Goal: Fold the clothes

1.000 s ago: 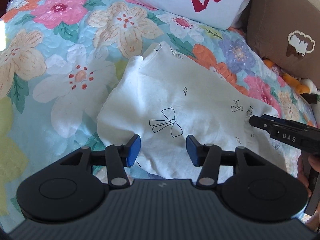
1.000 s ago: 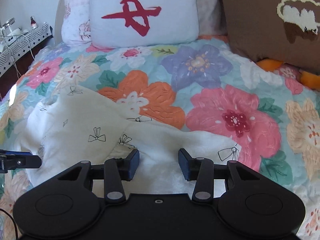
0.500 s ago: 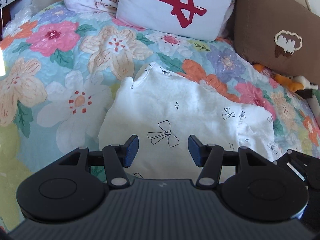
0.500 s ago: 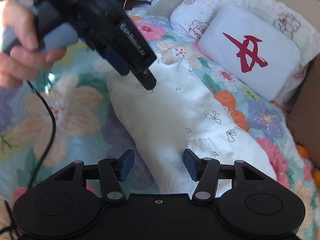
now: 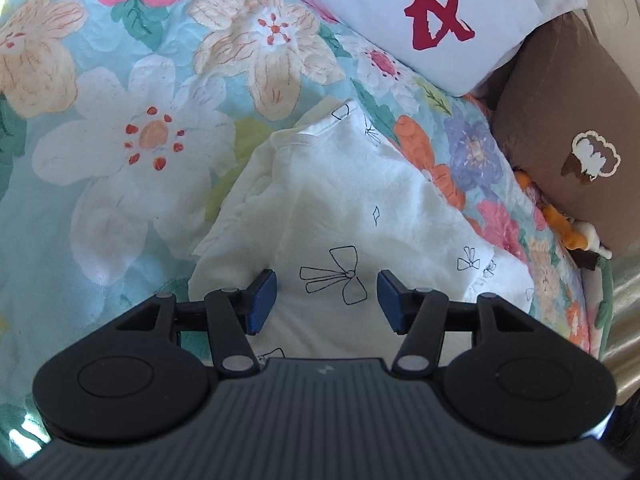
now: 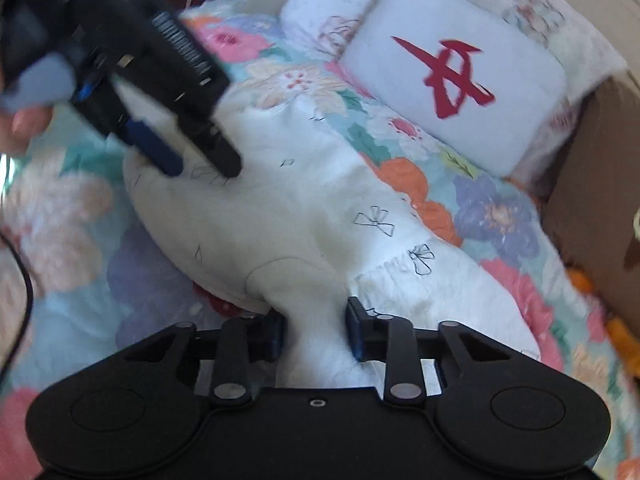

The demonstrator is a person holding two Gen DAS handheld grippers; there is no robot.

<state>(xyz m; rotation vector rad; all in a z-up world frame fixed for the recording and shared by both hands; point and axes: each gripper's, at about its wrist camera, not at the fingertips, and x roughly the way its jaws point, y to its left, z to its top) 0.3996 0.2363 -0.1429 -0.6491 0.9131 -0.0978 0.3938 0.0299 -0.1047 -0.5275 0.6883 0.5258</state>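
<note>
A white garment (image 5: pixel 360 208) printed with small black bows lies crumpled on the floral quilt. My left gripper (image 5: pixel 326 288) hovers open just above its near part, a bow print showing between the blue pads. In the right wrist view the same left gripper (image 6: pixel 202 168) hangs over the garment's (image 6: pixel 280 200) far end, held by a hand (image 6: pixel 24 128). My right gripper (image 6: pixel 316 324) is closing its jaws on a raised fold at the garment's near edge. The fabric is bunched between both pads and touches them.
The quilt (image 5: pixel 120 160) covers the whole bed. A white pillow with a red character (image 5: pixel 420 12) and a brown cushion (image 5: pixel 568 128) stand at the far side, an orange toy (image 5: pixel 560 220) beside them. A black cable (image 6: pixel 24 280) hangs at the left.
My right gripper's jaws have narrowed onto a fold of the garment. It swung left over the cloth beforehand. My left gripper rolled and dropped a little closer to the garment.
</note>
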